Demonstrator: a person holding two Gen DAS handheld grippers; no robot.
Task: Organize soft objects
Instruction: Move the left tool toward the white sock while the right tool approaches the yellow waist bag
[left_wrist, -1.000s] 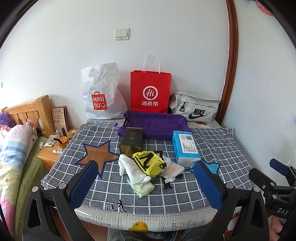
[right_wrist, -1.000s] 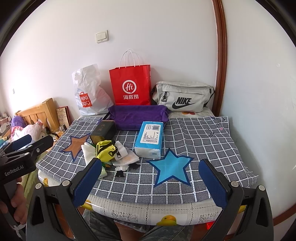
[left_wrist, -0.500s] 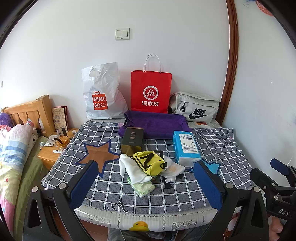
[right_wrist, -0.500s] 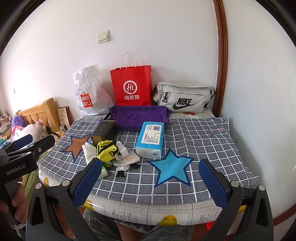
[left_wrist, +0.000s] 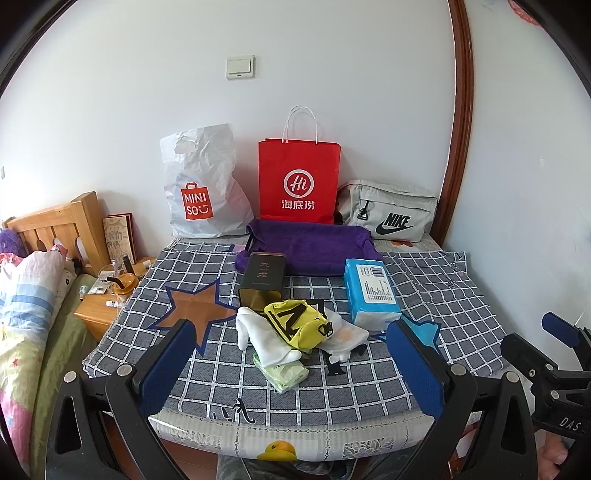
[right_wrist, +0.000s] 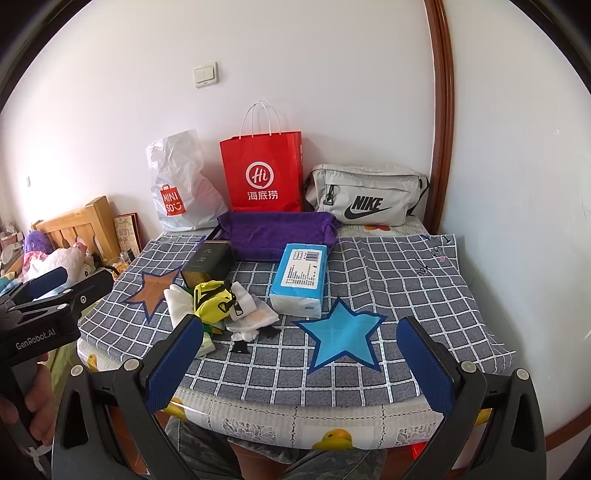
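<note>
On the desk (left_wrist: 461, 295), covered by a checked cloth, the soft things are heaped near its front edge, left of the blue tissue pack (left_wrist: 371, 291). Going left to right: a white sock (left_wrist: 258, 338) lies limp over a pale green tissue packet (left_wrist: 284, 373), a yellow pouch (left_wrist: 297, 325) rests on top, and a white cloth (left_wrist: 345, 338) spreads to its right. All are judged light, floppy and easily snagged together; the pouch is best pinched across its bulging middle, the sock at a thick fold. A dark box (left_wrist: 263, 282) stands just behind. The left tool (left_wrist: 291, 369) is held wide and empty short of the heap; the right tool (right_wrist: 295, 363) is likewise spread wide, holding nothing.
</note>
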